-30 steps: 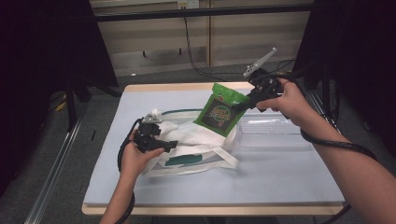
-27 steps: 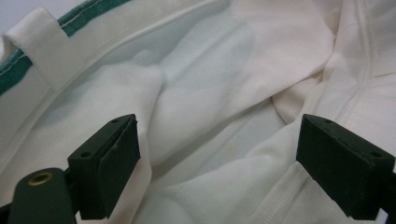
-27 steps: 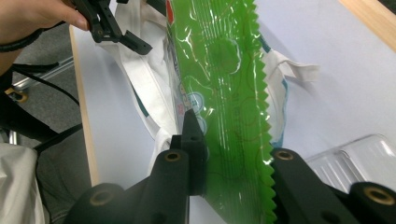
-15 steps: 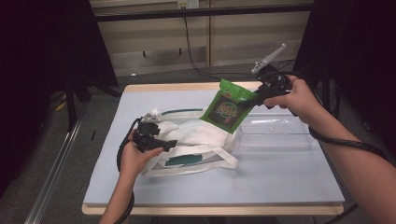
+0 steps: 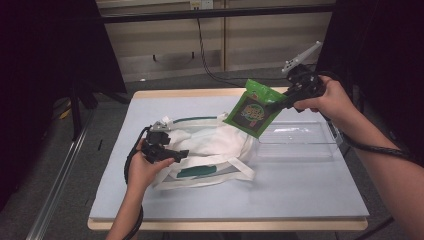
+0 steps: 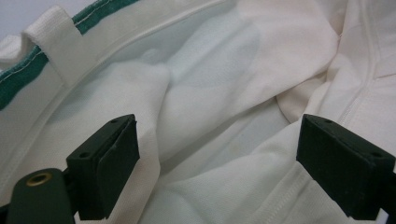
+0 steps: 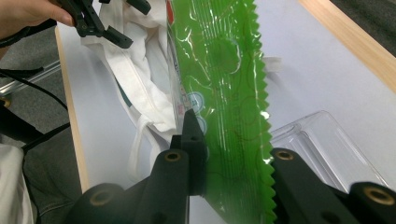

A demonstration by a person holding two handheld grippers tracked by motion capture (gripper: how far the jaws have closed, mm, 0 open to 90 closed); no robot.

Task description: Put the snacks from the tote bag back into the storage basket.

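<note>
Currently right gripper [image 5: 272, 106] jaws clamp the green snack pouch [image 5: 251, 108], midair above the white tote bag [image 5: 210, 145] on the bench. Left gripper [image 5: 172, 152] jaws open at the bag mouth. Bagging not done.

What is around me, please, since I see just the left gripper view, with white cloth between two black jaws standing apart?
Observer: That cloth is a white tote bag with green trim, lying on the table; the left gripper rests at its mouth, jaws apart.
Operator: Thank you. Where is the other gripper?
Observer: The right gripper is raised over the far right of the table, shut on a green snack pouch.
Operator: Is the pouch in the bag?
Observer: Not yet; the pouch hangs tilted above the bag's right end.
Operator: Is anything else on the table?
Observer: A clear plastic tray lies just right of the bag.
</note>
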